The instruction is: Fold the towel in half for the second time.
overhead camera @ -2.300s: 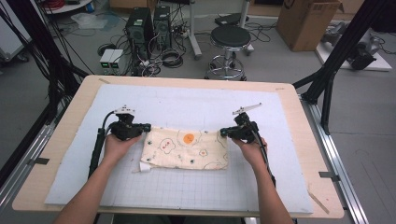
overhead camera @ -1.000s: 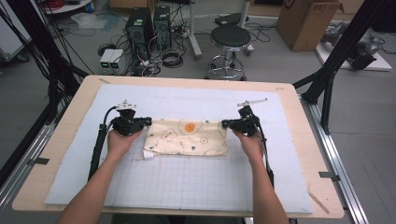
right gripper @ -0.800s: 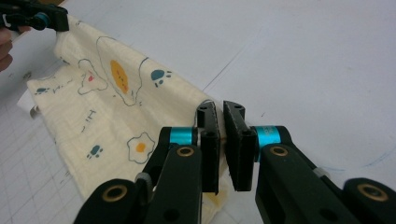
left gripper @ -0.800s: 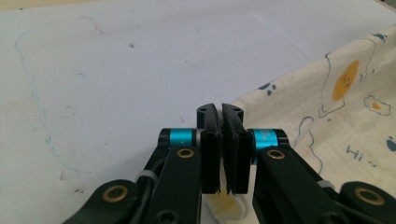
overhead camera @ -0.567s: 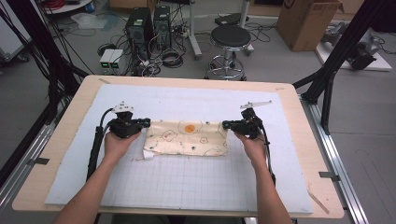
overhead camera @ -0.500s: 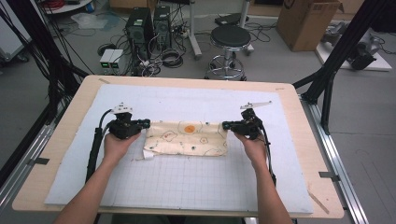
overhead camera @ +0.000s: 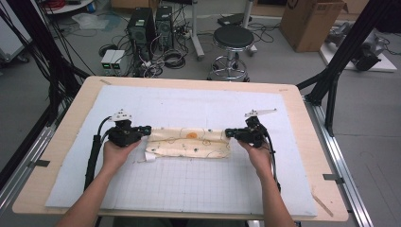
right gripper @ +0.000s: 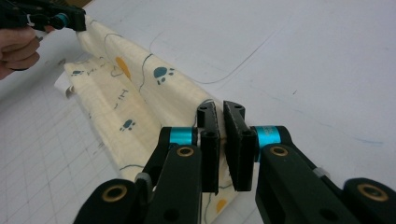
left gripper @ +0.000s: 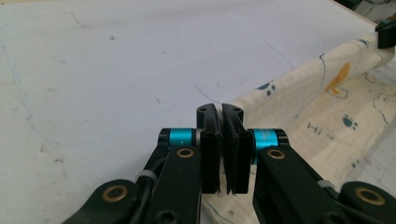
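A cream printed cloth (overhead camera: 189, 142) is seen folded into a long strip at frame centre of the high view, on the white mat (overhead camera: 189, 104). Its left end is pinched by the left gripper (overhead camera: 147, 129), its right end by the right gripper (overhead camera: 229, 133). Both jaw pairs are seen pressed together on cloth edge in the gripper views. The far fold is held slightly raised.

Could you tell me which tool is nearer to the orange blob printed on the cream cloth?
Right, slightly. The right tool grips the cloth's right end; the left tool grips its left end, farther from the orange blob.
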`<state>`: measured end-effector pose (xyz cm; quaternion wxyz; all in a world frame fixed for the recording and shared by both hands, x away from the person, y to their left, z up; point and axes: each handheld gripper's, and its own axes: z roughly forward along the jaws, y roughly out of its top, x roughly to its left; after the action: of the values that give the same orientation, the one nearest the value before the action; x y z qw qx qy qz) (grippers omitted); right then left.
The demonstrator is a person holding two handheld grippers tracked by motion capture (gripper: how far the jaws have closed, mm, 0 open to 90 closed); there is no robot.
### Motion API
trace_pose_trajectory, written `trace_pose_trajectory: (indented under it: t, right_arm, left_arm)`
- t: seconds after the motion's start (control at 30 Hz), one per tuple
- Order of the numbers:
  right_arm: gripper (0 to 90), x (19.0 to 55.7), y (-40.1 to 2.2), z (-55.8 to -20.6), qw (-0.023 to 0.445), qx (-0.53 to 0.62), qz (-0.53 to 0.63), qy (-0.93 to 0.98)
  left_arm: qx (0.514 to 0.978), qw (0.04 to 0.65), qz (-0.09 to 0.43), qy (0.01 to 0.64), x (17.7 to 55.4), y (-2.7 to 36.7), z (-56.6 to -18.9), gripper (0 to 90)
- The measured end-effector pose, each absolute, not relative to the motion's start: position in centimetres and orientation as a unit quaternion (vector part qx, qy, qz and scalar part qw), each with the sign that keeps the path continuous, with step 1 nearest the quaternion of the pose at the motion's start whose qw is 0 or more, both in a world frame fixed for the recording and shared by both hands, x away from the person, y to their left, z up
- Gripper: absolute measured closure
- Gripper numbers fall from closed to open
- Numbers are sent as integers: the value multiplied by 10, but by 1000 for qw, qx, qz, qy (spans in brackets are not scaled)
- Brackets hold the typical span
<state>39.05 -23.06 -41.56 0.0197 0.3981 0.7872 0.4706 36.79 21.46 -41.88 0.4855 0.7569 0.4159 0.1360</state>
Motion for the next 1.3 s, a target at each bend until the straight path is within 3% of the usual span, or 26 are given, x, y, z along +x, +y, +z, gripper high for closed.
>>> trace_pose_trajectory:
  t: [0.73,1.3]
  right_arm:
    - [851,373,-230,-418,21,378,470,798]
    - [850,360,-229,-430,11,375,461,804]
  left_arm:
    - [763,490,130,401,349,217,-425,850]
    - [796,459,129,373,336,216,-435,841]
